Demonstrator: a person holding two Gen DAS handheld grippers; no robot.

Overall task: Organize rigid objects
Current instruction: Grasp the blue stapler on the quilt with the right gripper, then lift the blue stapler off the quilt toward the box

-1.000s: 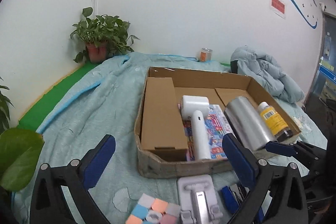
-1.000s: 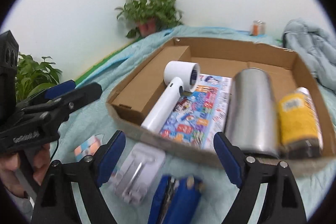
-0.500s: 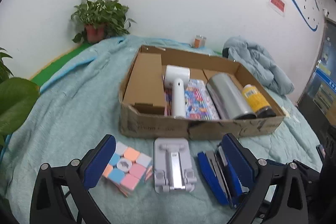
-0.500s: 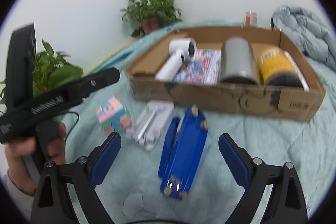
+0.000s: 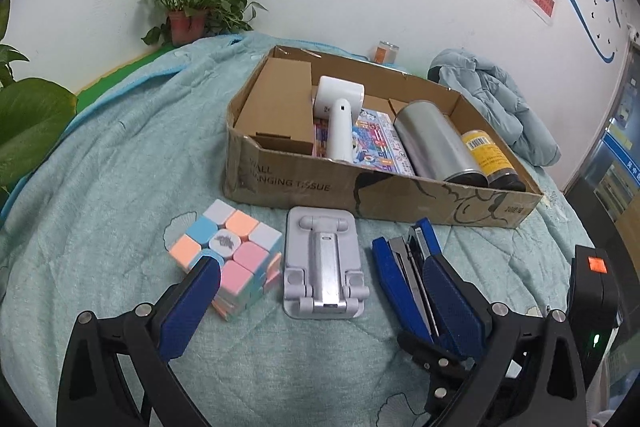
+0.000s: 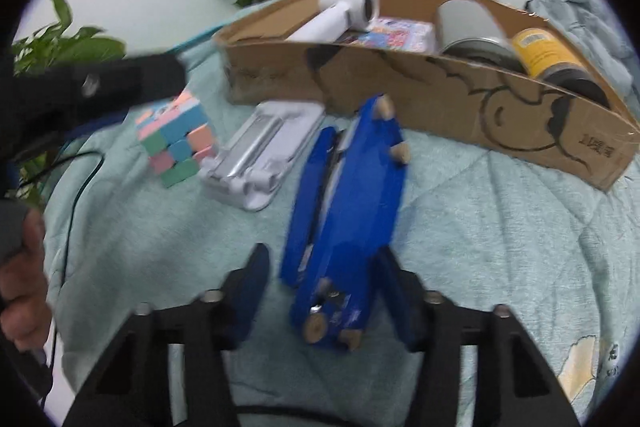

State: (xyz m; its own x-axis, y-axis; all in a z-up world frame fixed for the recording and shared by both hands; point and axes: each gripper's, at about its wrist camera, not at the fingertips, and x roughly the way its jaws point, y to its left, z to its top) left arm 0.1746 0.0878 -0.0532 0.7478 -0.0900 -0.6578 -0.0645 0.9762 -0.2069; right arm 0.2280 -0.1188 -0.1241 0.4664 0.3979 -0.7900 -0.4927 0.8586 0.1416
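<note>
Right gripper point(image 6: 320, 291) jaws open, straddling the blue stapler's point(image 6: 348, 203) near end on the bed; left gripper point(image 5: 320, 301) jaws open, empty; off-centre closure could pivot it, likely slipping.

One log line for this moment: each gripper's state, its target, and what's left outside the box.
left gripper: open, empty | right gripper: open, straddling blue stapler | outside box: cube, stand, stapler

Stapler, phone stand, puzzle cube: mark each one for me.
Blue stapler point(image 6: 352, 195), right wrist view, on its broad blue side.
Grey phone stand point(image 5: 323, 263), left wrist view, on its silver centre bar.
Puzzle cube point(image 5: 224, 241), left wrist view, on the top face's centre tile.
</note>
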